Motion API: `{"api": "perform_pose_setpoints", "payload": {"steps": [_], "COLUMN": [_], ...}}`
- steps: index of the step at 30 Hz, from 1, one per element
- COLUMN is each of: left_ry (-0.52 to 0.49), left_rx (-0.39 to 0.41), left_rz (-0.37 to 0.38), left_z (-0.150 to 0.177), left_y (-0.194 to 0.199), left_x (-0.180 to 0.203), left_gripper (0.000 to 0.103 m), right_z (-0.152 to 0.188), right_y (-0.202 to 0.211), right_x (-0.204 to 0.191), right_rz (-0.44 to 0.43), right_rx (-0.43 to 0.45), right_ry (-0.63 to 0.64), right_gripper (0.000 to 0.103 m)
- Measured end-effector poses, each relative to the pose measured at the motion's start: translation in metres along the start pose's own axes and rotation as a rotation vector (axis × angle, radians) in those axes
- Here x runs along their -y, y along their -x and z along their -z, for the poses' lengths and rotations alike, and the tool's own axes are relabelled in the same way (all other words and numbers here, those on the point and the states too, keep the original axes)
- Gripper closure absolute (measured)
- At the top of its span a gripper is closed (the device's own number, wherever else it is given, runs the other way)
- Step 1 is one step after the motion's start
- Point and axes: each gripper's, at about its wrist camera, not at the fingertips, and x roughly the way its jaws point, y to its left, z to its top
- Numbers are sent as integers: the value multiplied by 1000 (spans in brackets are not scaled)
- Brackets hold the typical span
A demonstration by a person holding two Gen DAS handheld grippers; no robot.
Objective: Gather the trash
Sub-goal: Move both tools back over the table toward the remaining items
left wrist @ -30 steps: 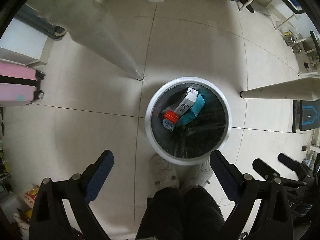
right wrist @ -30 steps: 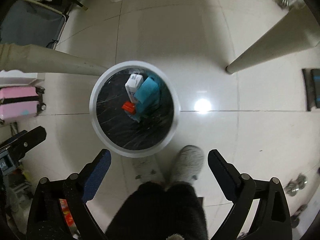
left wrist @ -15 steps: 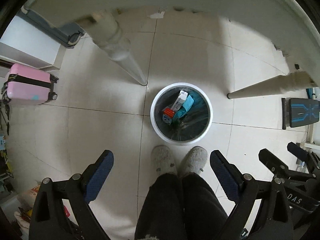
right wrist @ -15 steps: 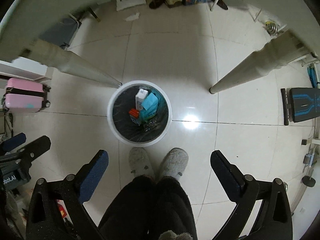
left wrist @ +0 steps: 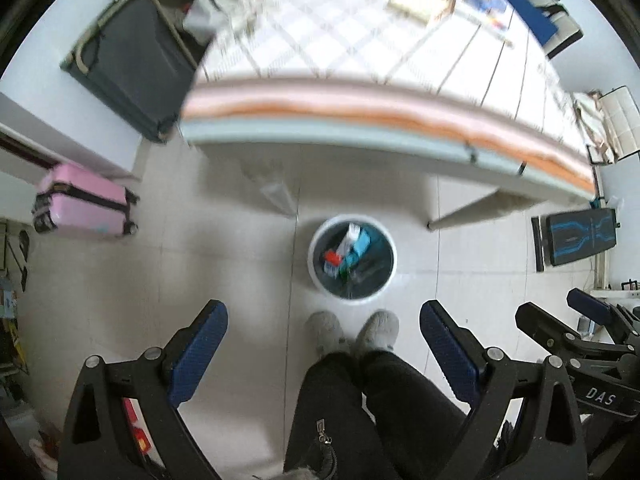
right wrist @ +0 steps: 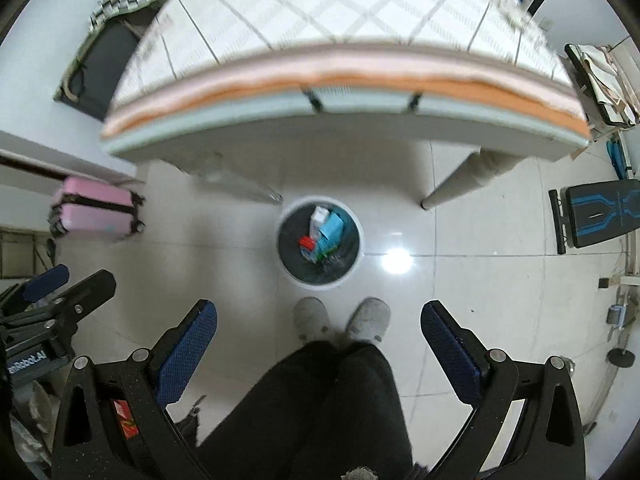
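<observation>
Left gripper (left wrist: 323, 320) wide, empty; right gripper (right wrist: 319, 316) wide, empty; both point down; trash bin (left wrist: 320, 280) at 12 o'clock holds cartons (left wrist: 352, 246).

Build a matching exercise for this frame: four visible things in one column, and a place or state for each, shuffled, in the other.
Things:
1. trash bin
2. pink suitcase
3. right claw
4. checked tablecloth

Places or states:
a. open, nothing between its fingers
b. on the floor at the far left
c. on the tabletop
d. on the floor ahead of the person's slippers, cartons inside

Pairs: 1-d, 2-b, 3-a, 4-c
</observation>
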Motion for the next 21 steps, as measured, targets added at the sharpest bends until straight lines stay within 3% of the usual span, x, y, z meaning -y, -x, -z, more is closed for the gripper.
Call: {"api": "perform_pose_setpoints", "payload": {"steps": [4,7,11,15,21], "left_ry": [14,15,8,-50,-130], "left_rx": [66,116,172,185,164], "left_rz": [-1,-23,-49,-98,-222], "left_z": [-33,-67,-124,-193,-297], "left_y": [26,38,46,34,-13], "left_x": [-2,1,9,39,90], "left_gripper": [5,5,5,5,5], "right_z": [-27,-65,-119,-194,-331], "right_y": [39,62,76,74,27], "right_x": [-3,2,12,40,83], "right_rz": [-39,-70,-38,12,160], "right_rx": [53,91,137,128,46], "right_ry": [-49,-103,-127,-113,108], "right_gripper": [0,0,0,0,0]}}
